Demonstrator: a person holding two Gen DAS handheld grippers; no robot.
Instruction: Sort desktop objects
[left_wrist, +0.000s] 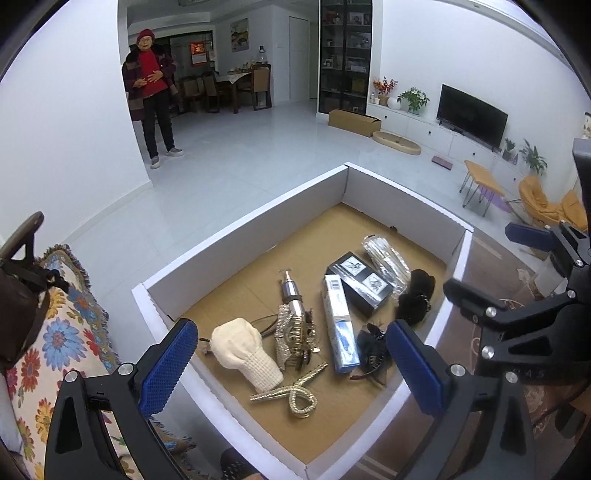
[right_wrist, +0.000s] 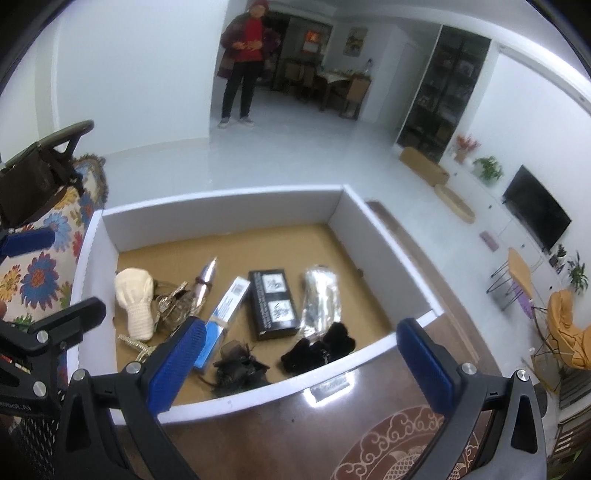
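Observation:
A white-walled cardboard tray (left_wrist: 236, 251) (right_wrist: 221, 210) holds a cream knitted piece (left_wrist: 245, 352) (right_wrist: 135, 299), a silver pump bottle (left_wrist: 291, 295) (right_wrist: 205, 282), silver hair clips (left_wrist: 295, 397), a blue-white box (left_wrist: 340, 325) (right_wrist: 225, 314), a black box (left_wrist: 360, 284) (right_wrist: 275, 302), a clear packet (left_wrist: 386, 258) (right_wrist: 319, 299), a black furry piece (left_wrist: 415, 295) (right_wrist: 317, 350) and a black feather clip (left_wrist: 371, 349) (right_wrist: 238, 365). My left gripper (left_wrist: 291, 369) is open and empty above the tray's near corner. My right gripper (right_wrist: 299, 365) is open and empty above the tray's near wall.
A floral-covered sofa (left_wrist: 62, 332) with a dark bag (left_wrist: 18, 295) lies to the left. The tray rests on a dark patterned table (right_wrist: 332, 435). A person (left_wrist: 149, 92) stands across the room. A TV (left_wrist: 471, 114) and orange chairs (left_wrist: 550, 203) are at right.

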